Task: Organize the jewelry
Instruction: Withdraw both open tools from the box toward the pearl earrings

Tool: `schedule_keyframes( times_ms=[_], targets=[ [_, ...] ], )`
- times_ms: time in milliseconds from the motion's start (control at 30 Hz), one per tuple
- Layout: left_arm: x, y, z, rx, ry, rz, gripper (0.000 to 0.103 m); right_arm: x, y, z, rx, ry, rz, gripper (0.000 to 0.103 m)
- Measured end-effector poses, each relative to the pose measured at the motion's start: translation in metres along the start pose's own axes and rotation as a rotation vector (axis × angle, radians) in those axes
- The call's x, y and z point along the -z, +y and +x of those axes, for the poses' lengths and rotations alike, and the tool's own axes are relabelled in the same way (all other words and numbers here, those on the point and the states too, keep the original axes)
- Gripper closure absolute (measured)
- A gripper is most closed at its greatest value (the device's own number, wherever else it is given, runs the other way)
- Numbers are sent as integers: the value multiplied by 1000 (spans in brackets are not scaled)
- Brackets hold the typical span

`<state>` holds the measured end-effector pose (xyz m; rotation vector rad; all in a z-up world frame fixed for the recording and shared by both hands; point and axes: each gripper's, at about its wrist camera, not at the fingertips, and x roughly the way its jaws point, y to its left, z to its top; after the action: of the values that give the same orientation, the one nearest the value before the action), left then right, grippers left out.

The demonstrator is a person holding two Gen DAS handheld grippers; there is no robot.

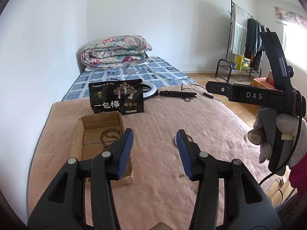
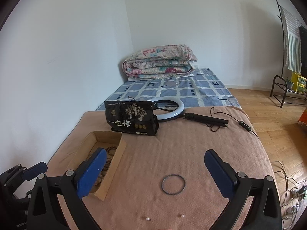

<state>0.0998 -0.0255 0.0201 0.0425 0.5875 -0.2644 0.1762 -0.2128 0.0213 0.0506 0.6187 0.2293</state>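
Note:
An open cardboard box (image 1: 80, 132) lies on the pink blanket (image 1: 159, 134) and holds a brown bead necklace (image 1: 110, 135). It also shows in the right wrist view (image 2: 117, 149), with the beads (image 2: 110, 153) inside. A dark ring bangle (image 2: 173, 184) lies flat on the blanket between my right gripper's fingers; in the left wrist view it (image 1: 190, 138) peeks out behind my right fingertip. Two pearl earrings (image 2: 148, 218) (image 2: 181, 215) lie near the front edge. My left gripper (image 1: 155, 140) is open and empty beside the box. My right gripper (image 2: 155, 160) is open and empty above the bangle.
A black snack pouch (image 1: 117, 98) stands behind the box. A ring light (image 2: 172, 109) with its folded stand and cable lies further back. A folded floral quilt (image 2: 159, 63) sits on the checked mattress. A clothes rack (image 1: 243, 38) stands at the right over wooden floor.

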Motion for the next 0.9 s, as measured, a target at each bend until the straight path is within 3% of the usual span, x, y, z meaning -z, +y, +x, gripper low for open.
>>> schedule_keyframes(
  times_ms=[233, 533, 900],
  targets=[
    [2, -16, 9, 21, 15, 29, 55, 12, -28, -9, 43, 11, 19, 0],
    [19, -8, 40, 54, 109, -33, 55, 31, -61, -3, 103, 43, -21, 0],
    [50, -16, 81, 114, 217, -65, 55, 74, -89, 34, 79, 183, -54, 1]
  ],
)
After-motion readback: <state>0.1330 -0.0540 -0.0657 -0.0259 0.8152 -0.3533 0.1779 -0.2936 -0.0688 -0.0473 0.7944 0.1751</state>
